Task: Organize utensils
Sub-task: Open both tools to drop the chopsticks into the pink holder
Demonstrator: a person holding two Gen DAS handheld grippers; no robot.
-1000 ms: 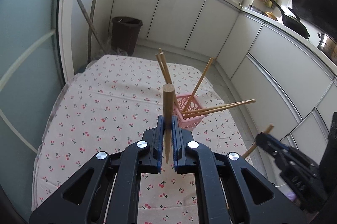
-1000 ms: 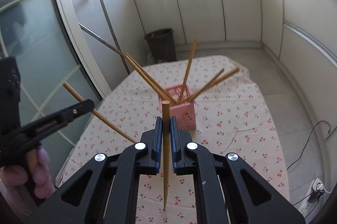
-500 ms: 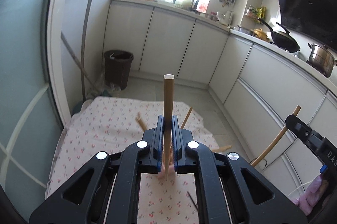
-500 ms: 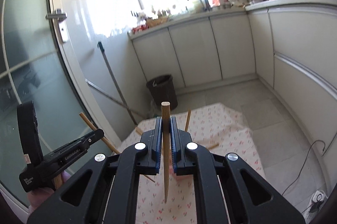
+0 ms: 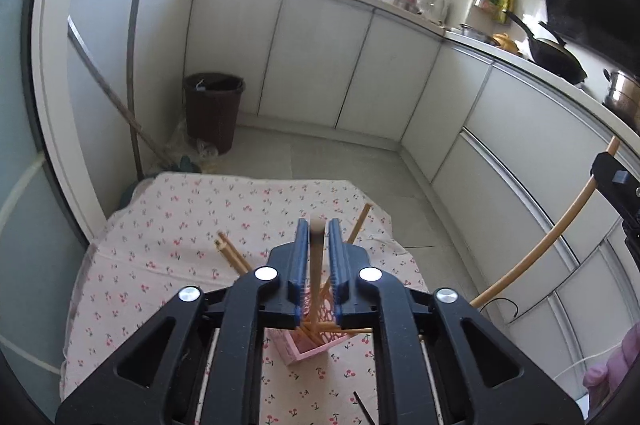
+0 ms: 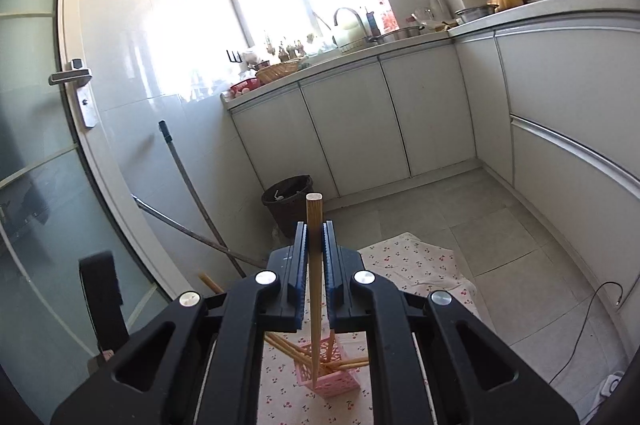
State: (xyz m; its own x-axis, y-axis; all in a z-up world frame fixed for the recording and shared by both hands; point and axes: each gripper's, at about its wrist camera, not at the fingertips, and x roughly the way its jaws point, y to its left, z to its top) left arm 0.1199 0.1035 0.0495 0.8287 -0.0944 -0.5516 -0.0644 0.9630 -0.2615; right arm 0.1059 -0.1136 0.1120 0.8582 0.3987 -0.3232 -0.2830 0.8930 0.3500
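Our left gripper (image 5: 318,257), jaws slightly parted, and right gripper (image 6: 315,257), clamping, hold upright chopsticks (image 6: 315,265); pink basket (image 6: 334,379) at six o'clock.

left gripper (image 5: 318,257): matte black plastic frame w/ triangular cut-outs, four round silver screws across the top, blue ribbed pads (image 5: 301,265) lining the inner faces of both fingers. right gripper (image 6: 315,257): same build, black body, four silver screws, blue pads (image 6: 300,261). in the left wrist view the right gripper's black tip shows at the far right edge, w/ a bit of pink, blurred, too unclear to tell glove or skin.
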